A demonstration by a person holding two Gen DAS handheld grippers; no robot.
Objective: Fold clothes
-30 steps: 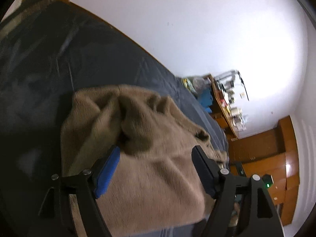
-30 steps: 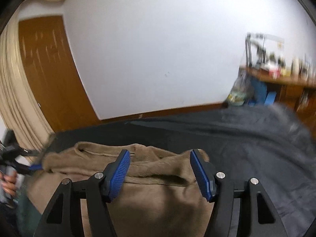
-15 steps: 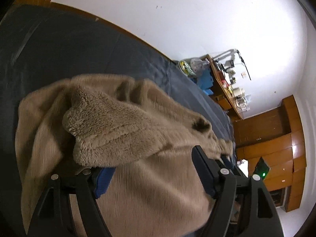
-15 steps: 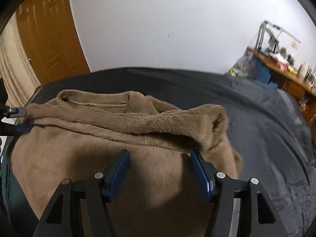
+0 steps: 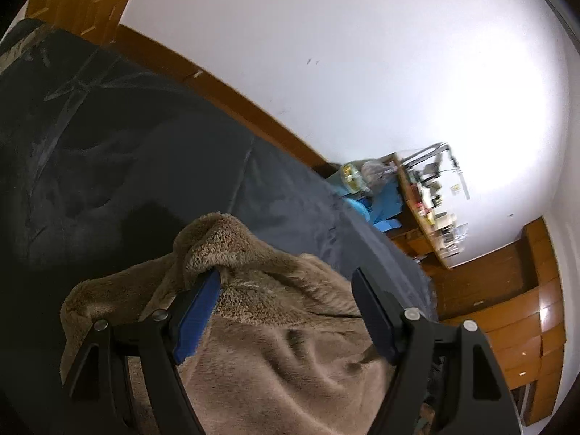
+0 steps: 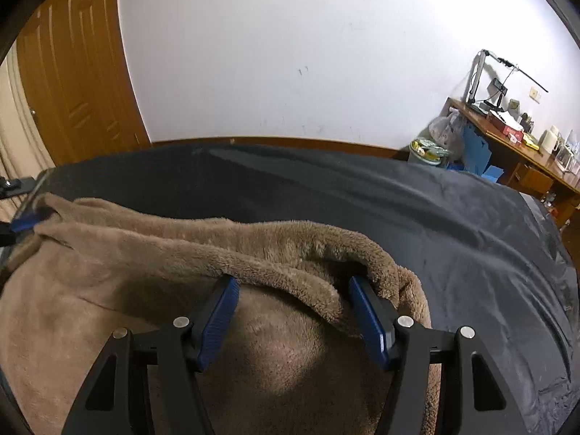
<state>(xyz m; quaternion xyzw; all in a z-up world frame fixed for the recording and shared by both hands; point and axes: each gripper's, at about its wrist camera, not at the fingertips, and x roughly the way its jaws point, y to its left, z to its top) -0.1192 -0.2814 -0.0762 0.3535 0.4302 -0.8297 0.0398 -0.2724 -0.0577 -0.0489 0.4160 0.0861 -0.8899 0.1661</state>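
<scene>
At the far left of the right wrist view, the left claw (image 6: 16,217) shows only as a blue pad and black frame at the brown garment's (image 6: 152,290) far corner. The garment is a thick, plush fleece piece in a dull tan-brown, lying on the dark grey bed cover (image 6: 417,217) with its near part bunched under both cameras. Its upper edge is rolled over into a soft, fuzzy ridge that runs from that left corner across to the right, where it curls down in a rounded lobe. In the left wrist view the left claw (image 5: 286,311) stands wide, its fingers well apart; a peaked fold of the garment (image 5: 297,355) drapes over the tip of the left-hand blue pad (image 5: 197,319), while the other finger rests against the smoother, flatter nap below, so the claw looks spread inside the fabric, and I cannot tell whether it pinches any of it. The right claw (image 6: 291,311) is likewise parted, both blue pads tucked beneath the rolled ridge, which hangs over their tips; the cloth between them is smooth and bulging, and no pinch on it is visible. Further right the bed cover lies bare and lightly creased. Beyond its right edge stands a wooden table (image 6: 514,148) crowded with small items, against a white wall (image 6: 290,54).
</scene>
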